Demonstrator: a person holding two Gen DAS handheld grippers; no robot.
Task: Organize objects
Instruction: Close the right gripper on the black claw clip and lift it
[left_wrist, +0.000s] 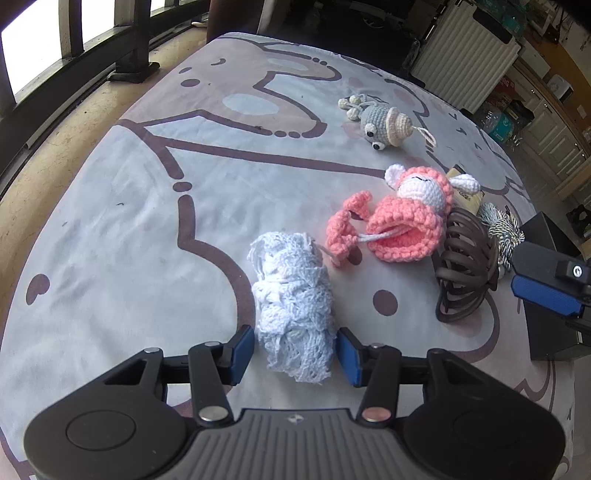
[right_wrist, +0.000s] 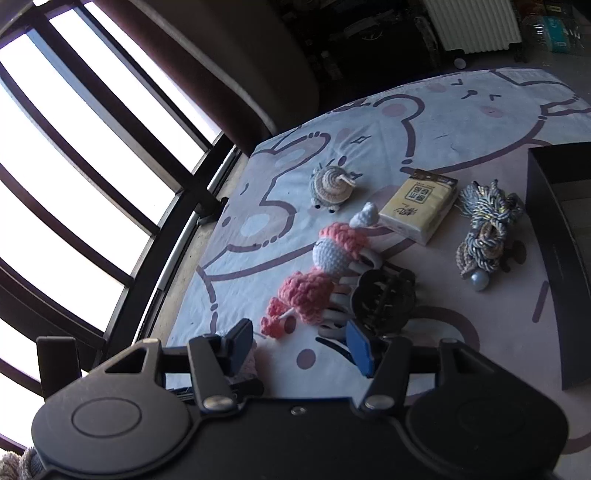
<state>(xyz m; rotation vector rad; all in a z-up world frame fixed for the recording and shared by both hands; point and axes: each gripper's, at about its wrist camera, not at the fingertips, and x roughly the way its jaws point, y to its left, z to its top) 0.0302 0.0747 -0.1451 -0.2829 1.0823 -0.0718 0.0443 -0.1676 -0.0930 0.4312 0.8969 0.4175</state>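
Cartoon-print cloth (left_wrist: 147, 221) w/ crochet toys (left_wrist: 406, 214), hair claw (left_wrist: 463, 258), tissue pack (right_wrist: 419, 205).

A tabletop (left_wrist: 110, 229) is covered by a pale cloth (right_wrist: 461, 122) printed with cartoon animal outlines in brown. Beyond its far edge stands a window (right_wrist: 74, 155) with dark bars, bright daylight behind it, above a tan floor (left_wrist: 55, 147). A white ribbed radiator (left_wrist: 465, 51) stands in the background, with white cabinets (left_wrist: 554, 125) and packaged goods further right.
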